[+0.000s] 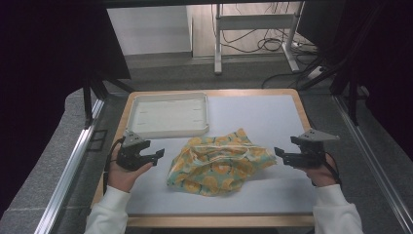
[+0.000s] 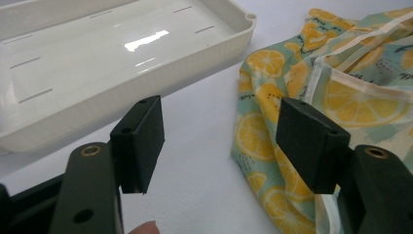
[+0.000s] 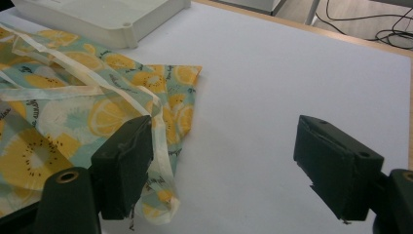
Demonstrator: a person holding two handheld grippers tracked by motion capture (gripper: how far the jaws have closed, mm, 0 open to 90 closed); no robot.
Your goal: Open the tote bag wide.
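At centre frame in the high view, a crumpled lemon-print cloth (image 1: 219,163) is lying on the white table (image 1: 258,117); small dark lettering on the print is too blurred to read. Left gripper (image 1: 155,156) and right gripper (image 1: 281,155) are hovering beside it, jaws spread wide, gripping nothing. A white tray (image 1: 168,114) is sitting at upper left.

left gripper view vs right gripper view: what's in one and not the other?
Left gripper view alone: the inside of the white tray, with its slots and a glare patch, and a fingertip at the bottom edge. Right gripper view alone: the table's wooden edge, floor cables and the cloth's pointed corner. Shared: the lemon-print cloth, the white table surface, the tray's outer wall, and each view's own open black jaws.
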